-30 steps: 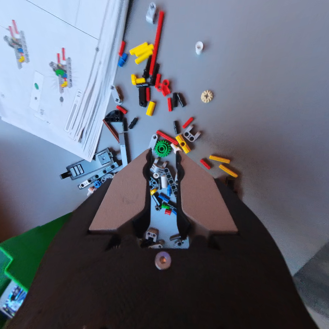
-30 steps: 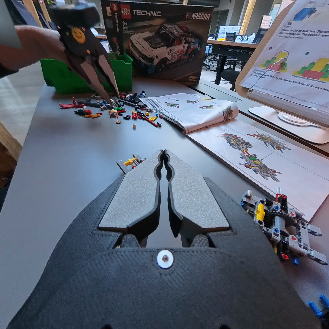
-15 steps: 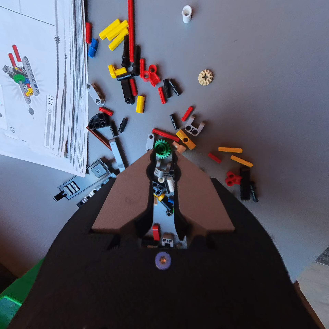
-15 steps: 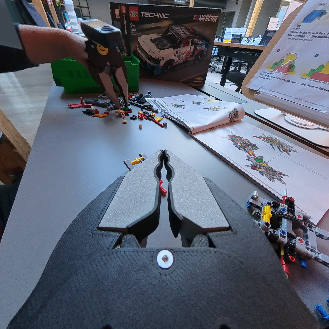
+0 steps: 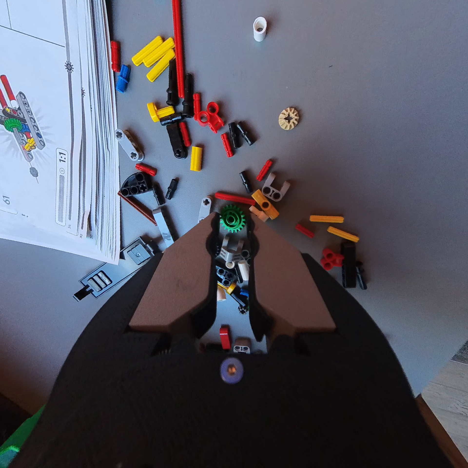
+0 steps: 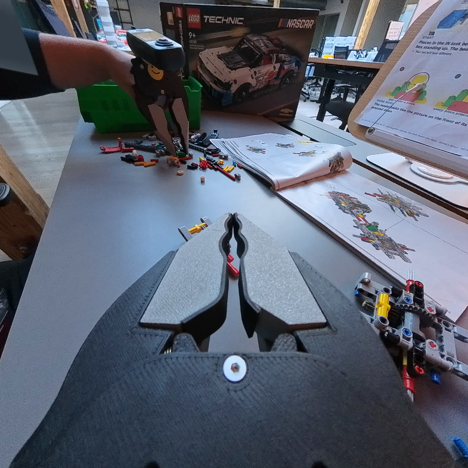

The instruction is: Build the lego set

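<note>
In the left wrist view my left gripper (image 5: 232, 218) points down into a scatter of small building pieces on the grey table (image 5: 379, 126). Its two fingertips (image 5: 214, 220) close on the sides of a green gear (image 5: 232, 219), which lies flat on the table. The right wrist view shows the same gripper (image 6: 180, 152) far off, held by a person's hand, tips down on the green piece. My right gripper (image 6: 233, 215) is shut with nothing between its tips, low over the table. A small grey and yellow assembly (image 6: 195, 228) lies just left of its tips. A red piece (image 6: 231, 266) lies under its fingers.
An open instruction booklet (image 5: 50, 126) lies left of the pieces, also seen in the right wrist view (image 6: 291, 157). A green bin (image 6: 109, 109) and a set box (image 6: 248, 60) stand at the back. A partly built model (image 6: 410, 326) sits at the right, beside a stand with a sheet (image 6: 417, 76). The gap from one gripper's tips to the other's is roughly 35 cm.
My left gripper came down onto the pile and narrowed its jaws around the green gear, which was beyond its tips before. My right gripper stayed shut and shifted slightly.
</note>
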A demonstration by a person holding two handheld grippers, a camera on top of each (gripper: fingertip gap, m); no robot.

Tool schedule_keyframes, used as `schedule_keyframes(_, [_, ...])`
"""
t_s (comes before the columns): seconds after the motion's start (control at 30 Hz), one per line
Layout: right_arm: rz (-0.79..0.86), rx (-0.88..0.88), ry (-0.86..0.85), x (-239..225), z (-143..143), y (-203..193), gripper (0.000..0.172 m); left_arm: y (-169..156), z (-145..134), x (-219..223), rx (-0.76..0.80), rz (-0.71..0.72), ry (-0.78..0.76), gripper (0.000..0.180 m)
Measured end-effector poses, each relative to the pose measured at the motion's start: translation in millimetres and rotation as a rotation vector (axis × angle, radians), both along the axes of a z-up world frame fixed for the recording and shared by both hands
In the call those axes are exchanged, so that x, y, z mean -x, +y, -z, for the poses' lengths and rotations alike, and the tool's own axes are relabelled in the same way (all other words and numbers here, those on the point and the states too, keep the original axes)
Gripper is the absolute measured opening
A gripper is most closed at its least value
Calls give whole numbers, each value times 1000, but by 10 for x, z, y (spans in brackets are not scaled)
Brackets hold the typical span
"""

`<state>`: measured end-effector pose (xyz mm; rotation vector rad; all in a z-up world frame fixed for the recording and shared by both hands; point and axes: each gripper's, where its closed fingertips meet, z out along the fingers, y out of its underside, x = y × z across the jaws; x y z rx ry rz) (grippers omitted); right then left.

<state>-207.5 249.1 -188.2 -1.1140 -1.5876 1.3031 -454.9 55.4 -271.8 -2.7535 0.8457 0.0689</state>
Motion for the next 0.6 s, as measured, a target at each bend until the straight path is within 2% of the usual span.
schedule_keyframes(0.2, [-4,-1,0,-3,0,-8,0,19,-55,12,-131,36,56,17])
schedule_keyframes(0.27, [-5,-1,-1,-3,2,-9,0,73,-194,-33,-239,11,2,17])
schedule_keyframes(0.33, [-7,0,-4,-4,4,-16,0,173,-474,-149,-401,-61,-174,17])
schedule_keyframes(0.47, [-13,-1,-9,-3,12,-26,0,250,-1169,-358,-708,-193,-728,17])
schedule_keyframes(0.53, [-17,1,-10,-8,10,-37,0,237,-1348,-328,-793,-245,-894,16])
schedule_keyframes(0.6, [-22,-5,-9,-13,11,-57,0,220,-1478,-330,-869,-258,-990,16])
